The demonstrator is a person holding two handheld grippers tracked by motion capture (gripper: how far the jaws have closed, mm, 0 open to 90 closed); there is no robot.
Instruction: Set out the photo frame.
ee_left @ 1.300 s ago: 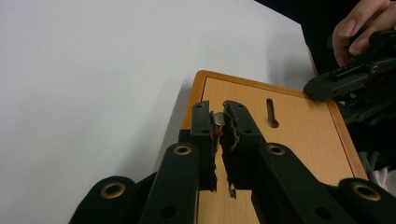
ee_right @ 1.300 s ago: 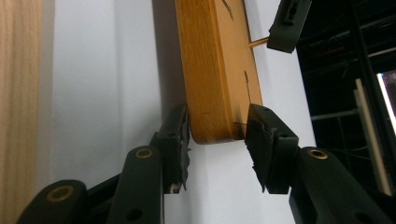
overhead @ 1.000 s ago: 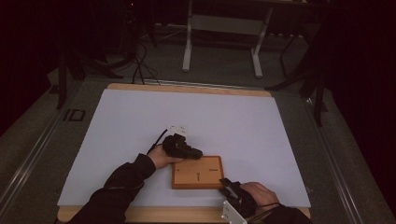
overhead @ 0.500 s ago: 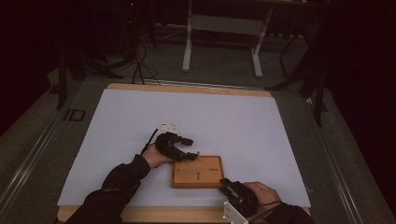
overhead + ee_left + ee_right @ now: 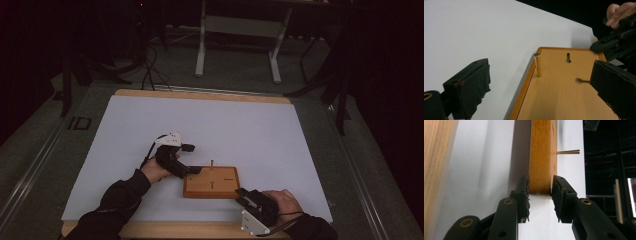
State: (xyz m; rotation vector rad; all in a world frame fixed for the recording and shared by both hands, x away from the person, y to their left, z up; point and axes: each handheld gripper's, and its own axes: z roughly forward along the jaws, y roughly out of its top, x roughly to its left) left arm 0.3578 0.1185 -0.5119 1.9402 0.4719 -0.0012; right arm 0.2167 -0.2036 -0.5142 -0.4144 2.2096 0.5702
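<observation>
Gripping the wooden board (image 5: 541,157) by its near corner, the right gripper (image 5: 540,195) presses both pads on its edge; the left gripper (image 5: 536,87) has just been opening, jaws wide and empty; the brass peg (image 5: 538,65) stands upright in the board just ahead, between them.

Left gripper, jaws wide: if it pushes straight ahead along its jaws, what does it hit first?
Probably the brass pin standing upright at the edge of the wooden board. In the left gripper view it sits ahead between the open jaws of the left gripper. Depth is unclear; the jaws might scrape the board first.
</observation>
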